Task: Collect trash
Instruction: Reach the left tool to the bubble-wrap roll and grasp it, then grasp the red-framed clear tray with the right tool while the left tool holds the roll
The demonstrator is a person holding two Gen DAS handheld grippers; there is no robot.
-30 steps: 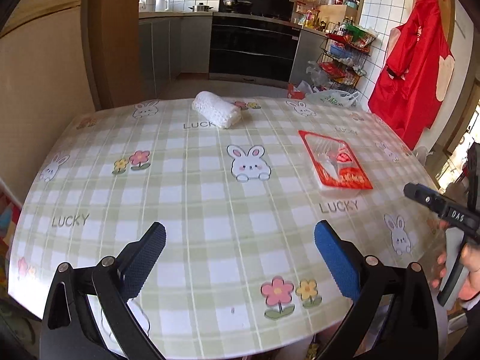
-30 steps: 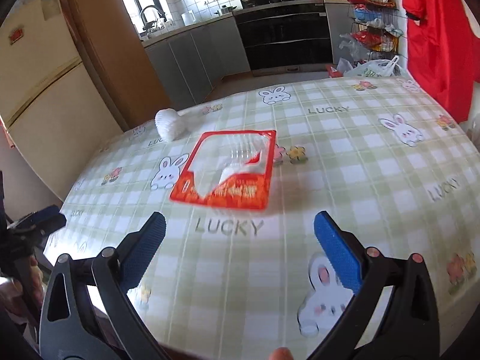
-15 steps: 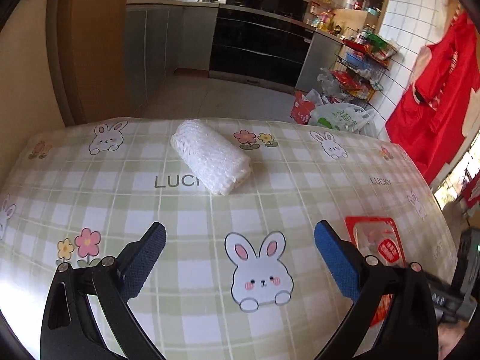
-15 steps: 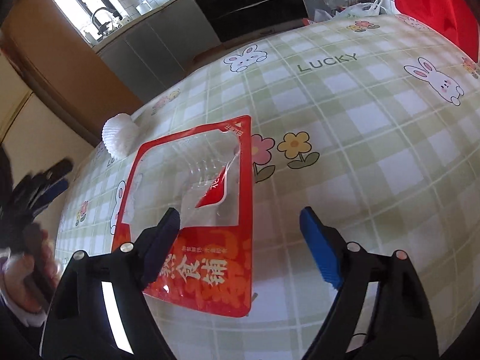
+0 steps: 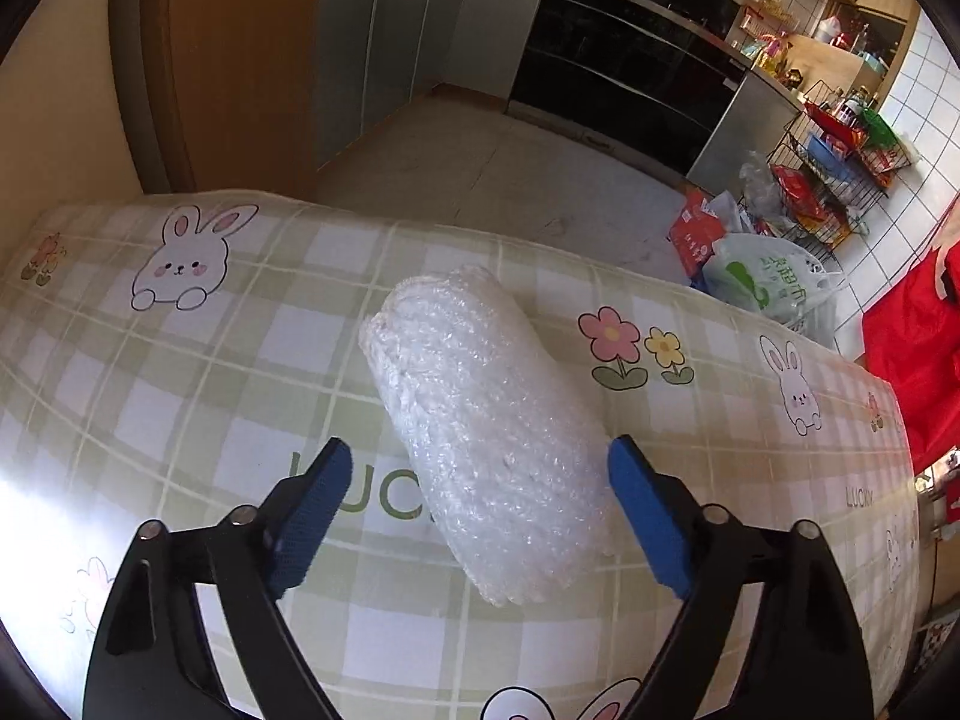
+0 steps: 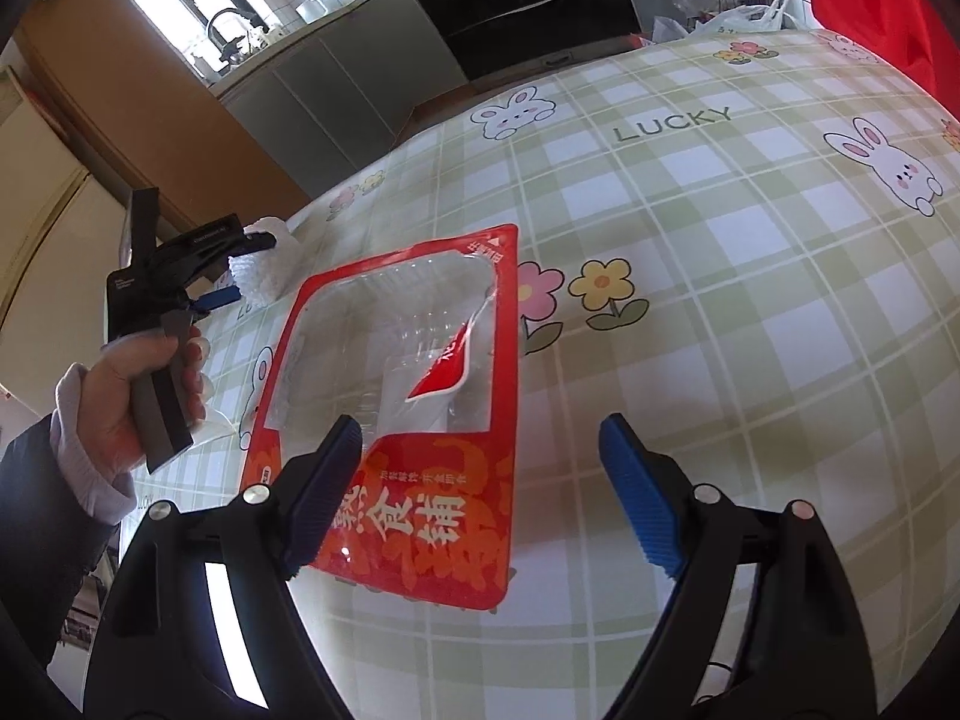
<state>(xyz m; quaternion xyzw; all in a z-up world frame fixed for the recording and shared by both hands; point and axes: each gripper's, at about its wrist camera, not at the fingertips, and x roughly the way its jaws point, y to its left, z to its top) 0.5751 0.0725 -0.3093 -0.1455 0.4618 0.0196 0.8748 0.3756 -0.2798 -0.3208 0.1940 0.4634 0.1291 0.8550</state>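
Note:
A white roll of bubble wrap (image 5: pixel 486 438) lies on the checked tablecloth (image 5: pixel 180 396), its near end between the blue pads of my left gripper (image 5: pixel 480 516). The jaws are closing; the left pad still stands clear of the roll and the right pad is close beside it. A flat red food package (image 6: pixel 408 408) with a torn clear window lies under my right gripper (image 6: pixel 480 495), which is open, with its left pad over the package's lower left corner. The right wrist view also shows the left gripper (image 6: pixel 240 267) astride the roll (image 6: pixel 264 276), held by a hand (image 6: pixel 138 384).
The table's far edge (image 5: pixel 480 234) drops to the kitchen floor. Beyond it are plastic bags (image 5: pixel 762 282), a wire rack (image 5: pixel 834 180), grey cabinets and a black oven (image 5: pixel 618 66). A red apron (image 5: pixel 918 372) hangs at the right.
My left gripper has travelled forward across the table to the roll and now straddles it with narrower jaws. My right gripper dropped towards the red package and narrowed, then held still.

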